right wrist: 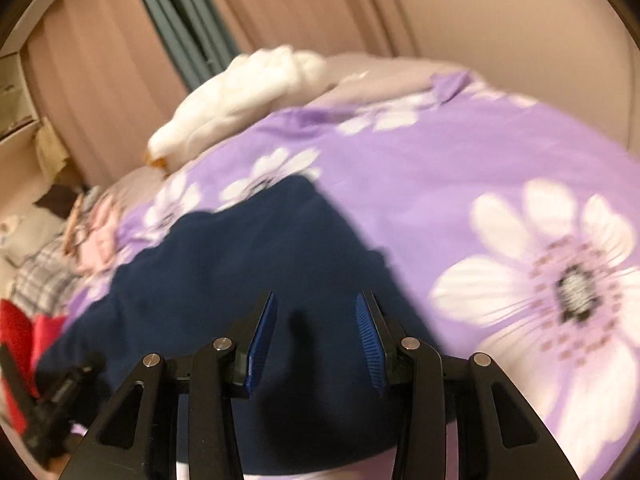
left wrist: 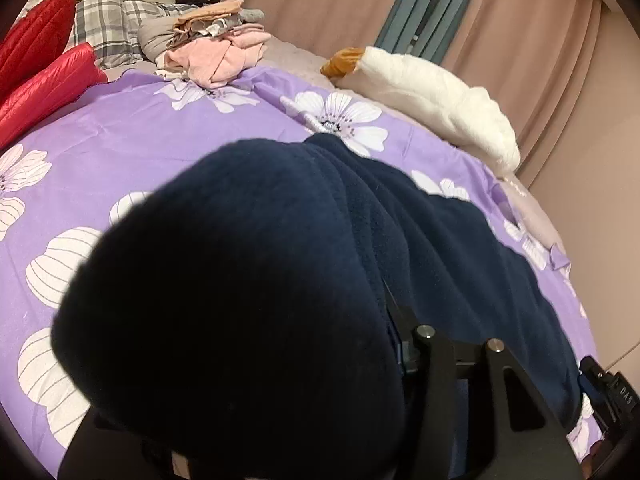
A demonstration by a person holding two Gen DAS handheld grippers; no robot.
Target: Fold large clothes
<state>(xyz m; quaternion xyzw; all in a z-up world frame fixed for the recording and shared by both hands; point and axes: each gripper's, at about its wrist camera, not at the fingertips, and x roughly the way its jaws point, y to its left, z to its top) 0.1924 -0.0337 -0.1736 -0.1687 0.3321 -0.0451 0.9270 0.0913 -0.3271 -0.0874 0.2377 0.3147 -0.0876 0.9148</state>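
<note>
Folding of the navy fleece garment (right wrist: 240, 264) on the floral bedspread (right wrist: 460, 152) is under way: the right tongs (right wrist: 316, 340) stand apart over it, the left tongs (left wrist: 440, 352) are smothered by it, state untellable; next, an edge must be gripped.

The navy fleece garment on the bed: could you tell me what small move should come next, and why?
Probably lower the left gripper to lay its bunched fold flat. The navy fleece garment bulges over that gripper, hiding its fingertips, while the rest lies along the purple floral bedcover. The right gripper hangs open above the fleece, free to smooth it.
</note>
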